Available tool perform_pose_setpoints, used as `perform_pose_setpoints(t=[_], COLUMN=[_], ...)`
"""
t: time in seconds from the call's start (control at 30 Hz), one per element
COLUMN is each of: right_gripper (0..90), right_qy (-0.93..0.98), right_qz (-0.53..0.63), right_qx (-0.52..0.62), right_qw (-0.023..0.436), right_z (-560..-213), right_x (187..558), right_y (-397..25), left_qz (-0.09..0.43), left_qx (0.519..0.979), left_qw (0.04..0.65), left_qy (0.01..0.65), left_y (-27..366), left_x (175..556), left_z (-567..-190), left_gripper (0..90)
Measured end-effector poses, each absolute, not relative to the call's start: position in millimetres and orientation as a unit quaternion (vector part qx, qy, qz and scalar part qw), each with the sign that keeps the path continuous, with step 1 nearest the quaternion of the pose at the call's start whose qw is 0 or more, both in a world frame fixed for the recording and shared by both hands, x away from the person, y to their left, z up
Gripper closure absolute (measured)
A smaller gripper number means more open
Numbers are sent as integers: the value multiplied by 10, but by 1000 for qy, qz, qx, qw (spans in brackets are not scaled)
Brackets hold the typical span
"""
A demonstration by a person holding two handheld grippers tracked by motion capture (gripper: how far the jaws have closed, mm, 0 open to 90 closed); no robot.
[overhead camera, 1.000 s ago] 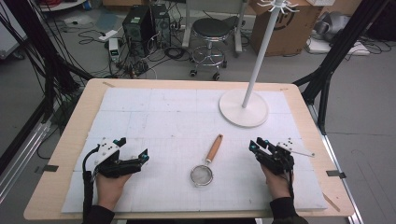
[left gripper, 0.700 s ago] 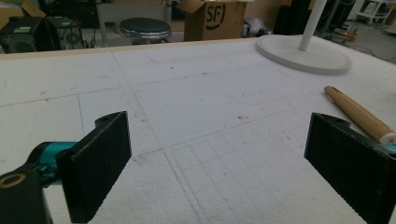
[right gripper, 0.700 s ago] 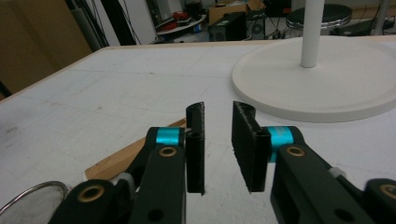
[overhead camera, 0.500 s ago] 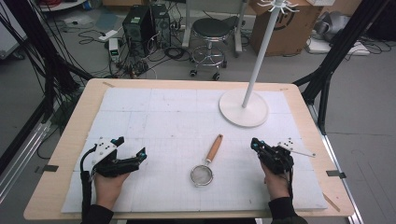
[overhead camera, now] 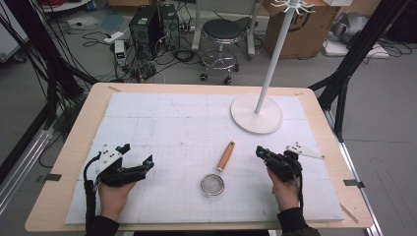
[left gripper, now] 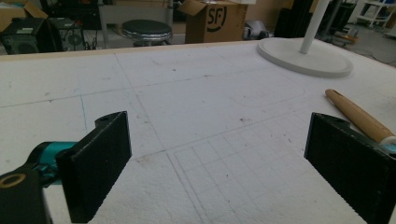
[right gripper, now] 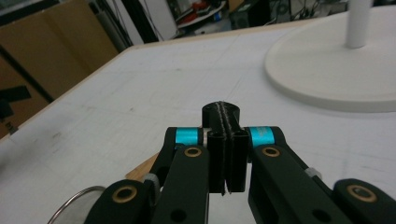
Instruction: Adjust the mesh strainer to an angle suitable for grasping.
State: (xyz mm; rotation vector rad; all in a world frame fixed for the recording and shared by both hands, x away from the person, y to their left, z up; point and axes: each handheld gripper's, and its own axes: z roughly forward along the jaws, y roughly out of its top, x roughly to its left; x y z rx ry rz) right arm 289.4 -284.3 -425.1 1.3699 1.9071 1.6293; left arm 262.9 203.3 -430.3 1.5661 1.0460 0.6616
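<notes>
- Strainer (overhead camera: 218, 172) lies flat on the white mat of the table (overhead camera: 59, 196), between my two grippers, touched by neither.
- Long axis: wooden handle (overhead camera: 226, 156) points away from me and a little right, toward the stand base (overhead camera: 256, 114); mesh bowl (overhead camera: 212, 185) is at the near end.
- Left gripper (overhead camera: 134, 158): jaws wide apart, nothing between them. In the left gripper view the handle tip (left gripper: 355, 115) sits just beyond the right-hand jaw, so the strainer lies to that gripper's right.
- Right gripper (overhead camera: 260, 152): jaws pressed together, holding nothing. In the right gripper view the bowl's wire rim (right gripper: 74, 203) peeks out at lower left, so the strainer is to its left.
- Judgement: the right gripper is somewhat nearer the handle, the left well apart from it. The left is already spread for a grasp; the right would need to part its jaws first.
- Either approach must close across the handle, square to its axis.
</notes>
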Motion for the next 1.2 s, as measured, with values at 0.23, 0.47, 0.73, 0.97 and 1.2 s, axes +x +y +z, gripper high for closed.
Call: perform_pose_setpoints(t=[0.23, 0.47, 0.73, 0.97, 1.2], right_gripper=[897, 898, 898, 899, 898], right_qy=[702, 715, 708, 702, 704], right_qz=[532, 513, 508, 482, 453], right_qx=[462, 472, 489, 523, 546], right_qw=[101, 57, 41, 40, 22], right_z=[-4306, -4346, -4381, -4456, -4592], right_x=[2984, 3136, 3214, 3296, 3422], right_y=[-2429, -2169, -2149, -2214, -2204], left_qz=[278, 278, 278, 278, 279], left_qx=[660, 662, 661, 662, 661], left_qw=[542, 542, 544, 545, 545], left_qy=[439, 437, 436, 433, 434], left_y=[2032, 2033, 2037, 2021, 2025], left_x=[2627, 2625, 2622, 2620, 2618], left_z=[-4302, -4300, -4294, -4294, -4288], left_gripper=[79, 79, 80, 80, 81])
